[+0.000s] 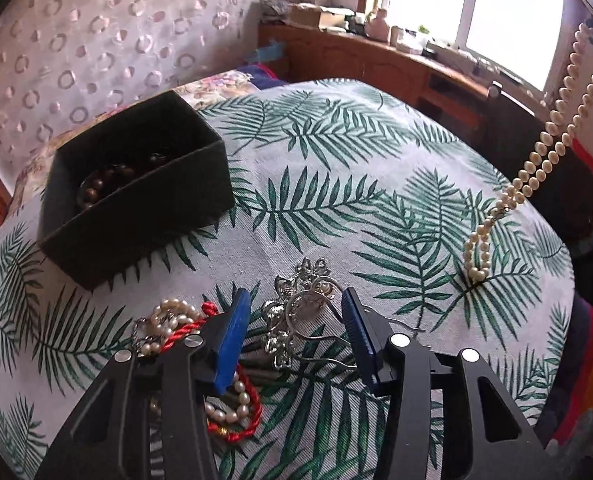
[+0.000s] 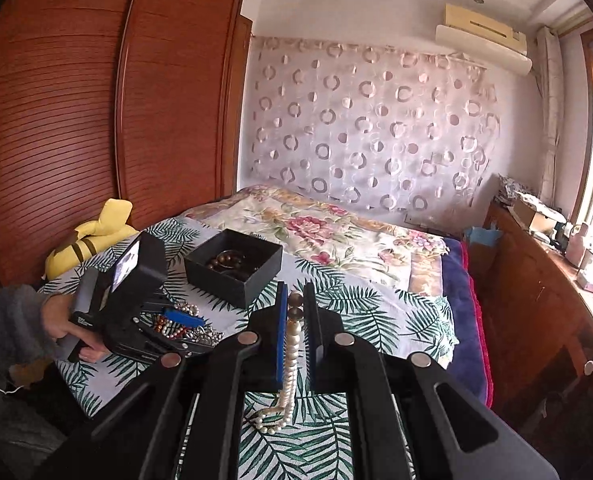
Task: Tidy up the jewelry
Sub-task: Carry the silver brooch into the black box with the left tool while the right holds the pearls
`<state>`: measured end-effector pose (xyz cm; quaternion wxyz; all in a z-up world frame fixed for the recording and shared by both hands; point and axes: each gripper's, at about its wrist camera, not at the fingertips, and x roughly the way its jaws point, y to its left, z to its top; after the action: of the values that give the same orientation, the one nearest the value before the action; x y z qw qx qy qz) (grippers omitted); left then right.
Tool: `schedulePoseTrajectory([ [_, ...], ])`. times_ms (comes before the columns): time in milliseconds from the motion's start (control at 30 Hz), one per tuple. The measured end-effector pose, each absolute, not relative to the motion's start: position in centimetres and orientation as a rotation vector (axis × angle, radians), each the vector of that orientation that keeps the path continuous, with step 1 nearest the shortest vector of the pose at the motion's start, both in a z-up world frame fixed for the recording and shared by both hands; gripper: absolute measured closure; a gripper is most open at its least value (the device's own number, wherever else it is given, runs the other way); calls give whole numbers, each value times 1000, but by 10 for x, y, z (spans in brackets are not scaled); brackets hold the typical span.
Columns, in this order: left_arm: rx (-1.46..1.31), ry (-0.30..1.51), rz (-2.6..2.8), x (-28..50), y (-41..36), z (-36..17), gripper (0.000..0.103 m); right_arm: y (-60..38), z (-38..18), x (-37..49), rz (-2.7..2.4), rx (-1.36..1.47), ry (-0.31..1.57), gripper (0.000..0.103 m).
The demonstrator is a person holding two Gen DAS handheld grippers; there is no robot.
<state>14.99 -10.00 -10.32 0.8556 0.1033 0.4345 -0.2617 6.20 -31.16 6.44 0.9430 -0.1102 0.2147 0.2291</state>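
Your left tool [image 1: 296, 320] stands half open around the silver hairpin [image 1: 296, 312] on the leaf-print cloth [image 1: 336, 152], pads not pressing; writing on its handle is too small to read. Far left sits the black box [image 1: 136, 196]. Your right tool [image 2: 295, 312] is clamped on the pearl necklace [image 2: 290, 380], which dangles down.

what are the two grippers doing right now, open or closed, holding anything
Left gripper: jaws open, either side of the silver hair ornament, not pressing it.
Right gripper: jaws closed on the pearl necklace, which hangs from them.
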Motion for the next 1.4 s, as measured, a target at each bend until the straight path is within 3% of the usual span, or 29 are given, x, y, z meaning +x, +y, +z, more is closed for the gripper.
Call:
schedulePoseTrajectory([
  [67,210,922,-572,152,-100,-103,59,-311,60,65,472,-221,447,94],
  [100,203,929,-584,153,-99,-103,66,-311,59,65,473,-221,450,94],
  [233,224,913,-594,150,-100,-100,69,-310,52,69,480,-219,463,94],
  [267,219,901,-598,148,-99,-98,72,-308,52,70,480,-221,464,94],
  [300,210,887,-596,147,-97,-95,86,-307,52,73,481,-221,466,94],
  [333,204,885,-594,146,-96,-92,88,-306,51,73,483,-222,467,94],
  [800,170,776,-597,122,-83,-55,94,-292,62,72,497,-241,441,94],
  [1400,86,617,-496,146,-50,12,95,-256,122,98,527,-267,311,94],
])
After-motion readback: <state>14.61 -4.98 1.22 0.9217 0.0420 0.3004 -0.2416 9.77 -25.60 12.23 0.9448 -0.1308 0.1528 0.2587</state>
